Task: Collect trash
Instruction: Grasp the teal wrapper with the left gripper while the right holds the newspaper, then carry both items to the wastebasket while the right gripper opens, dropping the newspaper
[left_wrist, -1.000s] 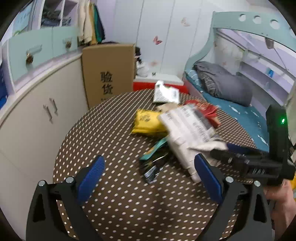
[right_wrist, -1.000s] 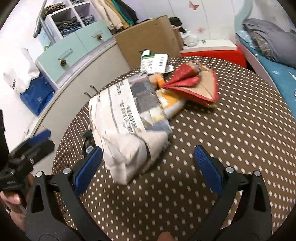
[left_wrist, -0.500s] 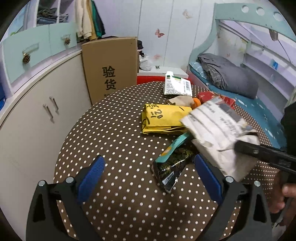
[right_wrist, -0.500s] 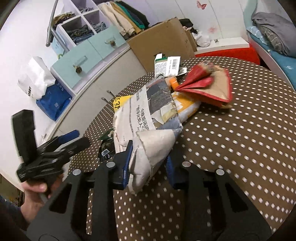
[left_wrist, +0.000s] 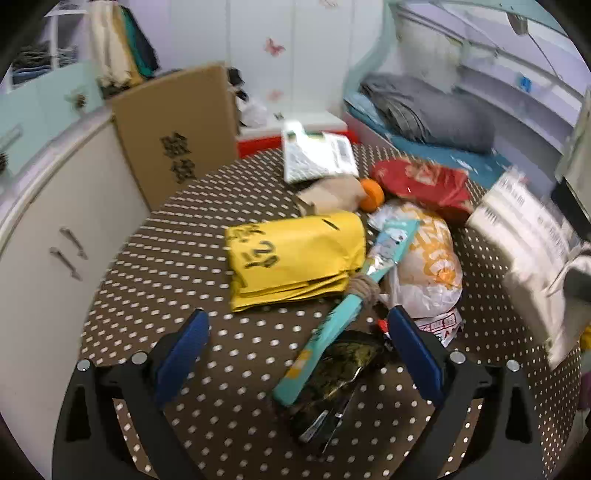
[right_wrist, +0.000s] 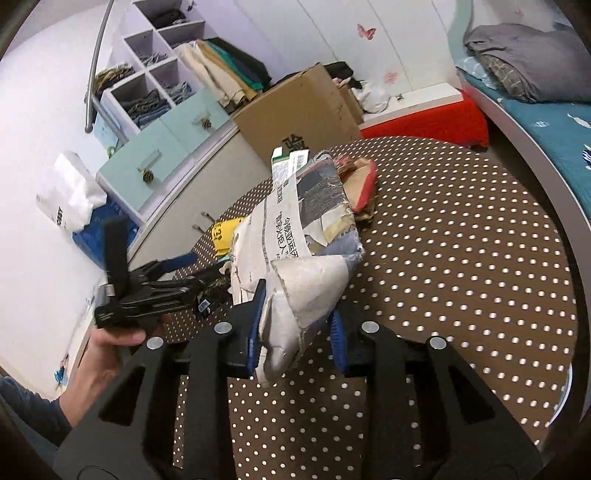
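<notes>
My right gripper is shut on the lower end of a grey-white courier bag and holds it tilted up off the brown dotted table. The same bag shows blurred at the right edge of the left wrist view. My left gripper hangs over the table with its jaws wide and closing. A teal snack wrapper and a dark crumpled wrapper lie between its fingers, untouched by the pads. A yellow bag lies just beyond.
Farther back lie a white-and-orange plastic bag, a red packet, an orange ball and a white carton. A cardboard box and cupboards stand left, a bed right.
The right gripper has shut on the courier bag and lifted it off the pile to the right, which uncovered the yellow bag. The left gripper moved in over the teal and dark wrappers.
</notes>
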